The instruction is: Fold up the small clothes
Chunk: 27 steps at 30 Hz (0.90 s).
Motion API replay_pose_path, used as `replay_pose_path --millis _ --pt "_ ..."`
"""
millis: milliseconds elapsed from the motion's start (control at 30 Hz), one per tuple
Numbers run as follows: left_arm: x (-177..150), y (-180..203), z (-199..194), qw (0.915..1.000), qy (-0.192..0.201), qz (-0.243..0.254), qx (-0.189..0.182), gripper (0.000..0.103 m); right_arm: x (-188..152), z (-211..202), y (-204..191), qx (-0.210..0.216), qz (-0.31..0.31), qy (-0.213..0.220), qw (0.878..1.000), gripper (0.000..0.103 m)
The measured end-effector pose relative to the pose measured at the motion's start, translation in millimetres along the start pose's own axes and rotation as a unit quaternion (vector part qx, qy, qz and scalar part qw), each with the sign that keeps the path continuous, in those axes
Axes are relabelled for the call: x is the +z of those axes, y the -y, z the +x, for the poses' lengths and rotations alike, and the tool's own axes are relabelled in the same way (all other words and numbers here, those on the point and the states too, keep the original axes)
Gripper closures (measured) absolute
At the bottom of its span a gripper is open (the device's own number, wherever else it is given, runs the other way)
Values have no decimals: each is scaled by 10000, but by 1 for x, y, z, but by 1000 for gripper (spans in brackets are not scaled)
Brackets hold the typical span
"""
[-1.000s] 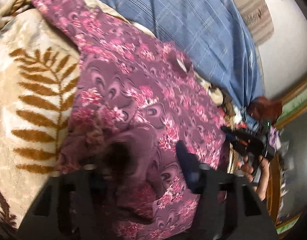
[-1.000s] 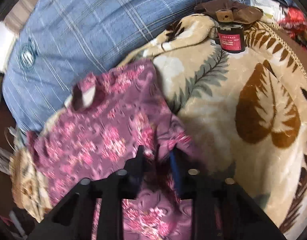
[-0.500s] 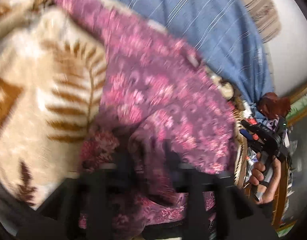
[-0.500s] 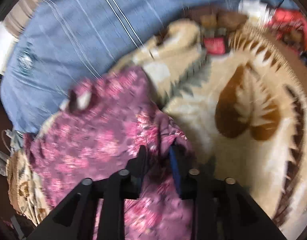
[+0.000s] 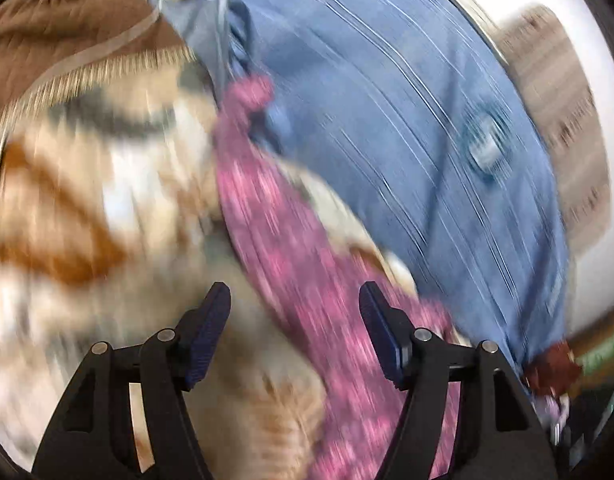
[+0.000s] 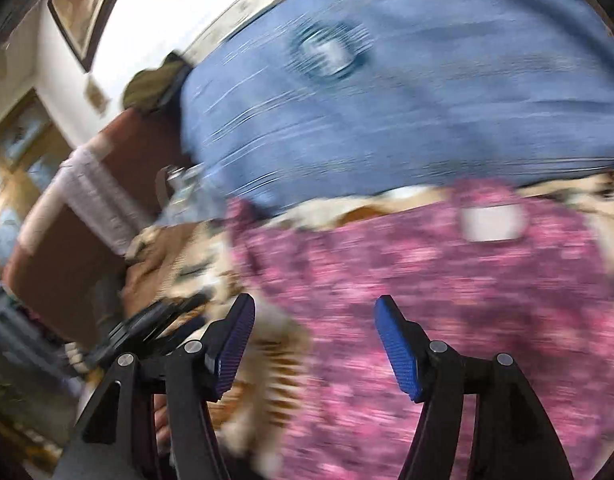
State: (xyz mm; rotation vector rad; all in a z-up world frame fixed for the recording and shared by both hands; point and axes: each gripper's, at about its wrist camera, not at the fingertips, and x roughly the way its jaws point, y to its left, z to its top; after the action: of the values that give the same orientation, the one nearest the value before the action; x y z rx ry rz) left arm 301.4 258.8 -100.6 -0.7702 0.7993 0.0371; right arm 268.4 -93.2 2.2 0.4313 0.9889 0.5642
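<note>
A small purple garment with pink flowers (image 5: 291,264) lies on a cream blanket with brown leaf prints (image 5: 87,216). In the left wrist view it runs as a long strip from upper middle to lower right. My left gripper (image 5: 294,312) is open and empty above the strip's left edge. In the right wrist view the garment (image 6: 447,280) spreads wide, its neck label (image 6: 493,222) at the far side. My right gripper (image 6: 314,328) is open and empty over the garment's left edge. Both views are motion-blurred.
A large blue striped pillow (image 5: 407,120) lies beyond the garment, also in the right wrist view (image 6: 387,92). A brown quilt (image 5: 67,36) sits at the far left. A brown armchair (image 6: 67,240) and the other gripper (image 6: 147,328) show at the right view's left.
Both grippers have let go of the garment and opened wide. Both have swung away fast, so the views have turned and blurred. The garment now lies flatter.
</note>
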Motion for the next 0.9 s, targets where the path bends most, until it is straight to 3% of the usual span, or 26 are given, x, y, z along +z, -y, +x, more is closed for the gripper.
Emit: replay_pose_path --millis 133,267,333,367,467,500,567,667,733,800,900 --pt "63 -34 42 9994 78 -280 202 37 -7 53 -13 122 -75 -213 9997 37" --pt "94 -46 108 9969 -363 -150 677 38 -23 93 1 42 126 -484 9987 37" --pt "99 -52 129 9951 -448 -187 861 53 -29 101 9 48 222 -583 9980 37" --pt "100 -54 130 9956 -389 -250 811 70 -32 103 14 37 263 -609 9978 37" --pt "104 -53 126 9976 -191 -196 631 82 -35 101 26 -19 376 -617 9974 37" --pt "104 -53 122 9982 -105 -239 546 101 -37 99 30 -22 431 -610 9972 35" --pt "103 -44 108 9996 -8 -114 260 102 -38 93 34 -20 491 -570 9972 35" --pt "83 0 52 9956 648 636 -229 101 -42 72 38 11 545 -377 9978 35" --pt "56 37 11 9863 887 1237 -639 101 -46 54 45 -4 655 -223 9976 35" --pt "16 74 -24 9702 1035 2006 -880 101 -51 38 52 10 758 -109 9971 35" --pt "-58 126 -51 9418 859 3035 -1167 101 -64 4 66 -103 865 144 9961 35"
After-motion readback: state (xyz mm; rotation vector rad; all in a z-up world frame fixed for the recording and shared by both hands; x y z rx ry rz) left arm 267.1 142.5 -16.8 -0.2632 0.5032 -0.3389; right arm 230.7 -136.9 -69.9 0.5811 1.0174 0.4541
